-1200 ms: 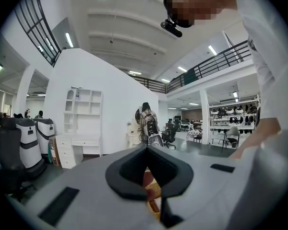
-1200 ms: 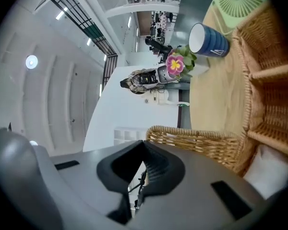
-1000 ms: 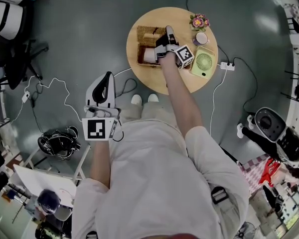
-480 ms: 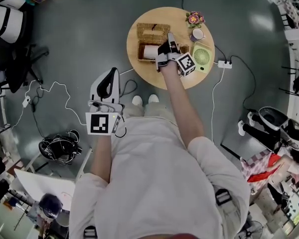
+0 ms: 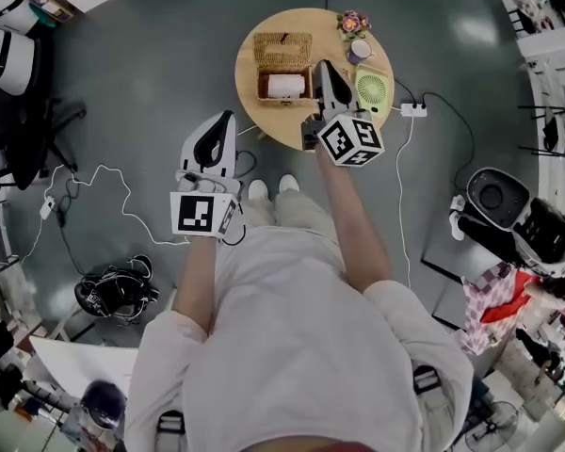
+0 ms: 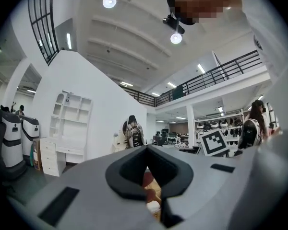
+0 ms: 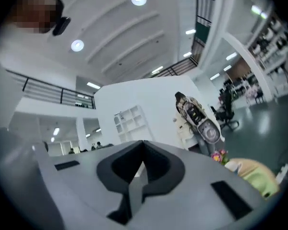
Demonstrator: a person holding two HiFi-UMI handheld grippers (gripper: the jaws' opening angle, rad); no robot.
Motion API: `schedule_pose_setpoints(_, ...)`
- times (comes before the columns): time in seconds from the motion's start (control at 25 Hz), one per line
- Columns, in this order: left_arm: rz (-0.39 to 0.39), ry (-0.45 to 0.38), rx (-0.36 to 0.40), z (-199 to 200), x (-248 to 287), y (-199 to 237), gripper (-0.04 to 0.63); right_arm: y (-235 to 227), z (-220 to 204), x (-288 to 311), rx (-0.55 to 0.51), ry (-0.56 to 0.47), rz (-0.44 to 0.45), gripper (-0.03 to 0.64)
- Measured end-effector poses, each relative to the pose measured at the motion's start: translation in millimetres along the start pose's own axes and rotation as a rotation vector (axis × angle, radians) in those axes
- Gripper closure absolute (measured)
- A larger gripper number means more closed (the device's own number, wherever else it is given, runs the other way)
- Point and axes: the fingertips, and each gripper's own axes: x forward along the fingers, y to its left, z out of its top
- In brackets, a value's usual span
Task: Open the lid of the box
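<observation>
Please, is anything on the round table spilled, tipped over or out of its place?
Nothing stands out. On the table the wicker box sits square, its lid folded back and a white item inside. The flowers, cup and green fan are in order beside it. Nothing is spilled.

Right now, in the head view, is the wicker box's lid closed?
No, the lid is tilted back and a white roll shows inside the box.
</observation>
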Motion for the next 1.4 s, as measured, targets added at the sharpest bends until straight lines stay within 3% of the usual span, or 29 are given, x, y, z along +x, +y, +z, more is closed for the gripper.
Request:
schedule_pose_setpoints(0.2, -0.005, -0.01, -0.015, -4, -17, -7, 0.6, 42, 26, -41, -0.4, 0.001, -0.038, 0.618)
schedule_pose_setpoints(0.36, 0.017, -0.017, -0.015, -4, -41, -14, 0.6, 69, 33, -76, -0.52, -0.003, -0.039, 0.618)
schedule_pose_setpoints(0.64, 0.067, -0.024, -0.017, 0, -93, -59, 0.6, 90, 36, -159, -0.604, 0.017, -0.009, 0.618)
schedule_pose_setpoints(0.8, 0.081, -0.01, -0.01, -1, -124, -102, 0.6, 99, 43, -212, -0.599, 0.017, 0.027, 0.618)
schedule_pose_setpoints(1.04, 0.053, -0.015, 0.02, 8, -170, -162, 0.6, 125, 51, -290, -0.573, -0.013, 0.056, 0.62)
schedule_pose_setpoints(1.4, -0.032, -0.02, 0.002, 16, -195, -203, 0.6, 129, 59, -345, -0.569, -0.025, 0.013, 0.62)
